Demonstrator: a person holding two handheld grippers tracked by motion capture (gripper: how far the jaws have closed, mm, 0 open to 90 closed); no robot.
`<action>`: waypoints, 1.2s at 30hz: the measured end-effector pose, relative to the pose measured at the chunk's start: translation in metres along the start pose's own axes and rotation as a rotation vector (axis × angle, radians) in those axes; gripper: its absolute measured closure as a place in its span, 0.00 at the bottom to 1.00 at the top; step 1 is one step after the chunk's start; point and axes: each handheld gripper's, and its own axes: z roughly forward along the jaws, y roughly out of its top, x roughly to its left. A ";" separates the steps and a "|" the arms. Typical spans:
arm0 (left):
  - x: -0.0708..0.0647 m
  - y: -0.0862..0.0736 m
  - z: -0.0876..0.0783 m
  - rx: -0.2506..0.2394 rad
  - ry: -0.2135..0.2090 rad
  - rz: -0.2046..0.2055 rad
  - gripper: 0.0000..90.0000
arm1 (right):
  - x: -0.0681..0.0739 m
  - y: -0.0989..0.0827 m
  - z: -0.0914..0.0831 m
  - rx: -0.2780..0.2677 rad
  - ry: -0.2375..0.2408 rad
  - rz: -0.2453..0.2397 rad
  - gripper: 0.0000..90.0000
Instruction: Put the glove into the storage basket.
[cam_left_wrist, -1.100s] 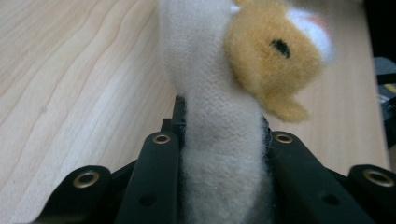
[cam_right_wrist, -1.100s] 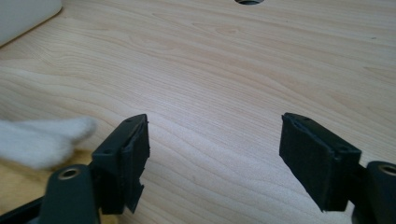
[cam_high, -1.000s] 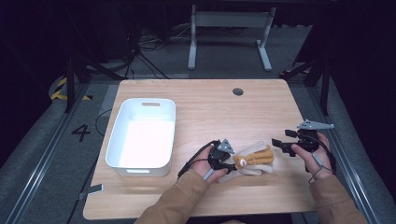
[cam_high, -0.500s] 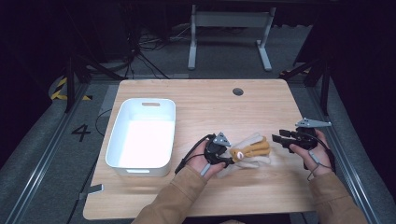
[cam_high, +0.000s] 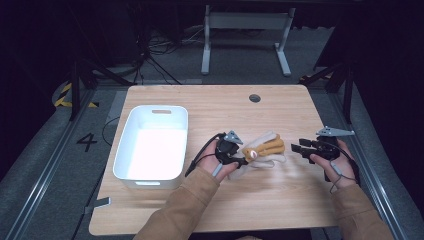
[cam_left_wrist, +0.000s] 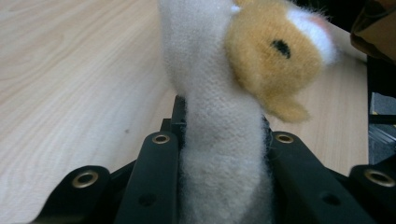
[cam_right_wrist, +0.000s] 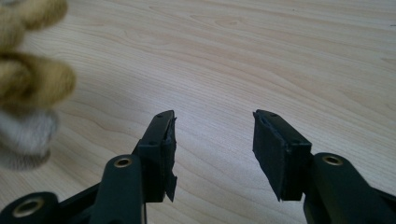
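Note:
A plush toy (cam_high: 265, 149), white with a tan head and limbs, is held just above the wooden table (cam_high: 250, 205) near its middle. My left gripper (cam_high: 244, 161) is shut on its white body; in the left gripper view the fur (cam_left_wrist: 219, 107) bulges between the two black jaws. To the right of the toy, my right gripper (cam_high: 296, 149) points left at it and is open. Its jaws have just been closing partway, and nothing is between them (cam_right_wrist: 212, 140). The toy's tan limbs (cam_right_wrist: 32, 84) sit blurred at the left edge of the right gripper view.
A white plastic bin (cam_high: 150, 111) stands on the left part of the table, with nothing in it. A round cable hole (cam_high: 255, 98) is near the far edge. Dark floor and a metal stand lie beyond the table.
My left gripper has lifted the plush toy slightly and carried it a little away from the near edge. The right hand has stayed about where it was.

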 end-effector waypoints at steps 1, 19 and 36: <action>0.002 0.001 -0.001 -0.003 0.002 -0.003 0.82 | 0.000 0.000 0.000 0.002 0.002 0.002 0.55; 0.020 0.017 -0.024 -0.013 0.076 -0.077 0.82 | -0.003 -0.006 -0.007 0.014 0.005 0.039 0.55; 0.040 0.014 -0.068 0.024 0.237 -0.258 0.82 | 0.007 0.011 0.015 0.079 0.033 0.010 0.56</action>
